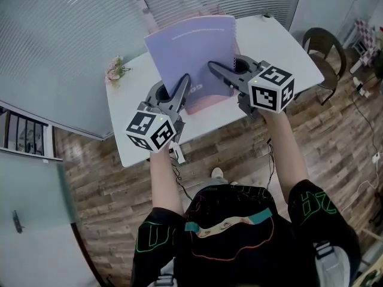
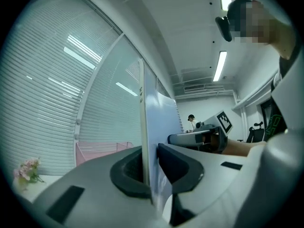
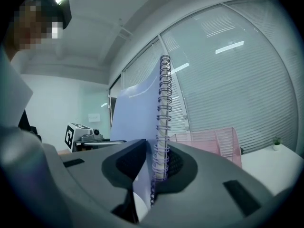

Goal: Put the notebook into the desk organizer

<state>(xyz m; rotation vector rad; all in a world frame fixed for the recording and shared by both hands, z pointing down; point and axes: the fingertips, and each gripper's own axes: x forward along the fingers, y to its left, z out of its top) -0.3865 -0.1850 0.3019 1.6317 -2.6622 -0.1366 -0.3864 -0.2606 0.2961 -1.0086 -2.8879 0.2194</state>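
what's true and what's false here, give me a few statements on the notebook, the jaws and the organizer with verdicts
1. The right gripper has its jaws closed on the notebook at the spiral binding. True.
2. The left gripper is empty. False: the notebook's other edge stands between its jaws.
3. The notebook lies flat on the table. False: it is held upright.
4. The desk organizer is pink mesh. True.
5. The flowers sit inside the organizer. False: they sit near the table's left edge, apart from it.
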